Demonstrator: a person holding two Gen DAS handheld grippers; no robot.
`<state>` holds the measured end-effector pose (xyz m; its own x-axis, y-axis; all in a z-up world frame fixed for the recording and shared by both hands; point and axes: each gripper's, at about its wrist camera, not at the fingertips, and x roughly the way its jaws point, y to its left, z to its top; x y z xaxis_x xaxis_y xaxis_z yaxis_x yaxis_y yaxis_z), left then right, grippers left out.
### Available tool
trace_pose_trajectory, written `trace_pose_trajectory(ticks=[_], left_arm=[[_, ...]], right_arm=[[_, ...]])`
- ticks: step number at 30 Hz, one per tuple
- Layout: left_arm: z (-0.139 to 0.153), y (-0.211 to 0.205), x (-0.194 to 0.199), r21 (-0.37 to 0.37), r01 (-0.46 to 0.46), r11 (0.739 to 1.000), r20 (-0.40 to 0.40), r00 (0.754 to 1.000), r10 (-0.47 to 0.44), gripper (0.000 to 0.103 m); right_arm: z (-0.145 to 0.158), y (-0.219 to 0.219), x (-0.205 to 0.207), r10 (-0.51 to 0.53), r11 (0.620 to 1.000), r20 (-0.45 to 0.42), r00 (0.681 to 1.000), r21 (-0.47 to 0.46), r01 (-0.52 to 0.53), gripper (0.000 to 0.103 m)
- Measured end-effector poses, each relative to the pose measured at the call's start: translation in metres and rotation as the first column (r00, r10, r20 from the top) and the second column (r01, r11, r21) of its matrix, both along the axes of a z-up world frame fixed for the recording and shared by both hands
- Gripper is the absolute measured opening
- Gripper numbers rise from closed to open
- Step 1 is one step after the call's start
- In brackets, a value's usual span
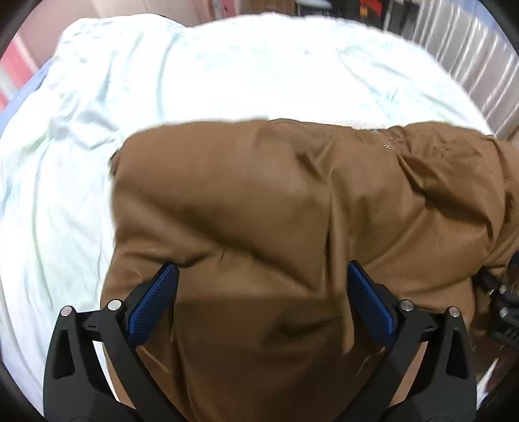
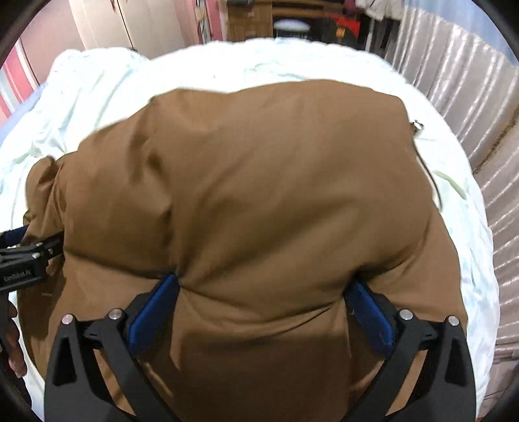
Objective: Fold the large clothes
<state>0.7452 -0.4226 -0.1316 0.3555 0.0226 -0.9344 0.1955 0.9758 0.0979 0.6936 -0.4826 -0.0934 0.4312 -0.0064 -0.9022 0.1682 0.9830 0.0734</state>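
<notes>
A large brown padded jacket [image 1: 275, 201] lies on a bed with a pale sheet [image 1: 81, 162]. My left gripper [image 1: 262, 276] is open, its blue pads [image 1: 155, 298] wide apart with jacket fabric bulging between them. In the right wrist view the same jacket [image 2: 259, 178] fills the middle. My right gripper [image 2: 262, 285] is open too, its blue pads [image 2: 152, 311] pressed against a thick fold of the jacket. The left gripper's black body [image 2: 22, 259] shows at the left edge of the right wrist view, at the jacket's left side. A zipper [image 2: 418, 126] runs along the jacket's right edge.
The pale sheet [image 2: 113, 84] covers the bed around the jacket. A ribbed silvery curtain or headboard [image 2: 470, 97] stands along the right. Cluttered furniture [image 2: 292, 19] stands beyond the far end of the bed. The right gripper's dark parts [image 1: 499, 302] show at the right edge.
</notes>
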Motion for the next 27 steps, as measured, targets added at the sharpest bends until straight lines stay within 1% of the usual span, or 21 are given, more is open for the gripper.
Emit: trace_pose_trajectory(ticks=[4,5,8,9,10,11,12,14,15,17,20,22,24,25,27], left_arm=[[-0.014,-0.012,0.036,0.042,0.020,0.999,-0.082,0.996,-0.017,0.100],[-0.017,-0.015,0.045,0.051,0.033,0.998,-0.107,0.994,-0.027,0.100],[-0.017,-0.018,0.067,0.065,0.050,0.997,-0.134,0.990,-0.041,0.100],[-0.017,-0.015,0.074,0.088,0.045,0.995,-0.127,0.991,-0.033,0.100],[-0.019,-0.013,0.078,0.100,0.043,0.994,-0.128,0.991,-0.030,0.100],[-0.021,-0.010,0.081,0.094,0.044,0.995,-0.138,0.990,-0.030,0.100],[-0.024,-0.006,0.084,0.077,0.042,0.996,-0.154,0.988,-0.030,0.100],[-0.027,0.002,0.086,0.046,0.045,0.998,-0.171,0.985,-0.036,0.100],[-0.027,0.013,0.090,0.024,0.047,0.999,-0.177,0.983,-0.042,0.100],[-0.024,0.028,0.096,0.006,0.037,0.999,-0.176,0.984,-0.035,0.100],[-0.026,0.049,0.104,-0.042,-0.003,0.999,-0.176,0.984,-0.004,0.100],[-0.037,0.047,0.106,-0.032,-0.006,0.999,-0.195,0.981,0.000,0.100],[-0.046,0.046,0.104,0.026,0.039,0.999,-0.175,0.984,-0.034,0.100],[-0.049,0.048,0.103,0.036,0.037,0.999,-0.172,0.985,-0.030,0.100],[-0.045,0.054,0.103,0.022,-0.003,1.000,-0.174,0.985,0.007,0.100]], right_arm=[[0.000,-0.001,0.045,0.023,0.998,-0.047,0.999,-0.049,-0.025,0.102],[0.000,-0.001,0.059,0.026,0.997,-0.063,0.998,-0.074,-0.031,0.102],[0.001,-0.005,0.085,0.024,0.990,-0.081,0.996,-0.139,-0.035,0.102],[-0.001,-0.008,0.097,0.018,0.984,-0.100,0.995,-0.174,-0.035,0.102],[-0.007,-0.012,0.104,0.012,0.982,-0.134,0.991,-0.184,-0.036,0.102],[-0.011,-0.015,0.109,0.005,0.983,-0.162,0.987,-0.181,-0.034,0.102],[-0.016,-0.023,0.115,-0.006,0.988,-0.185,0.983,-0.154,-0.023,0.102],[-0.016,-0.032,0.116,-0.027,0.990,-0.179,0.983,-0.140,0.002,0.102],[-0.017,-0.040,0.115,-0.039,0.991,-0.174,0.984,-0.133,0.016,0.102],[-0.019,-0.055,0.109,-0.059,0.995,-0.168,0.984,-0.087,0.045,0.102],[-0.033,-0.071,0.115,-0.075,0.997,-0.172,0.982,-0.017,0.073,0.102],[-0.043,-0.064,0.112,-0.066,0.998,-0.187,0.980,-0.030,0.062,0.102],[-0.049,-0.056,0.113,-0.058,0.998,-0.195,0.979,-0.040,0.051,0.102],[-0.051,-0.056,0.113,-0.059,0.998,-0.196,0.979,-0.037,0.053,0.102],[-0.049,-0.055,0.109,-0.062,0.998,-0.178,0.982,-0.037,0.056,0.102]])
